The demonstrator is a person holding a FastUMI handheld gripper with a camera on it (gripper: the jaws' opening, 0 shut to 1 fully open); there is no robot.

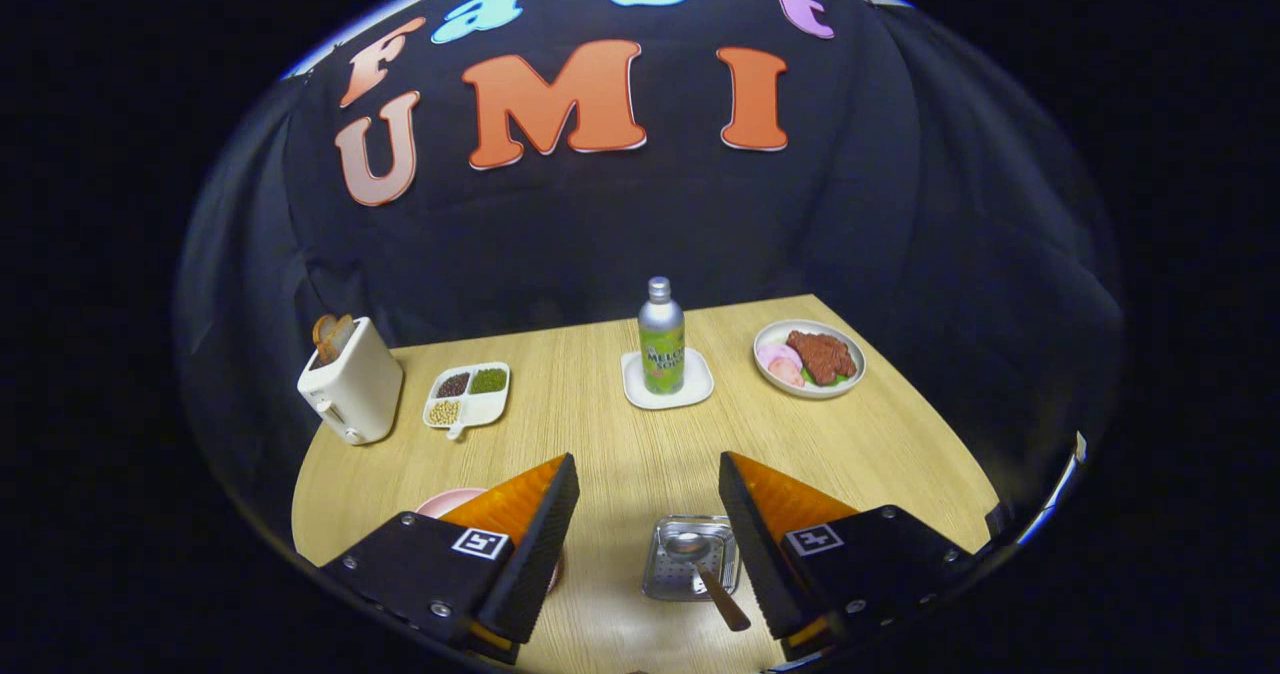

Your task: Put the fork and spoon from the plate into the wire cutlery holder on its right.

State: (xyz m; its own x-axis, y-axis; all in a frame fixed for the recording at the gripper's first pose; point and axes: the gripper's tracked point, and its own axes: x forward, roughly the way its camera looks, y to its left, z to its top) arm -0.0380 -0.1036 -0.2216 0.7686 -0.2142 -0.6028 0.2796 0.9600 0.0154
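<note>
Holder (690, 557): square metal tray on the bench (620, 434), between the fingers, nearer the right one. Spoon (705, 564): bowl in the holder, brown handle slanting out over its near edge. Plate (450, 501): pink, mostly hidden behind the left finger. Gripper (648, 524): fingers spread wide, holding nothing. Beyond: bottle (661, 337) upright on a white coaster (667, 384); dish of meat (809, 357) to its right; divided tray of beans (468, 395) and toaster (350, 384) with bread to its left.
</note>
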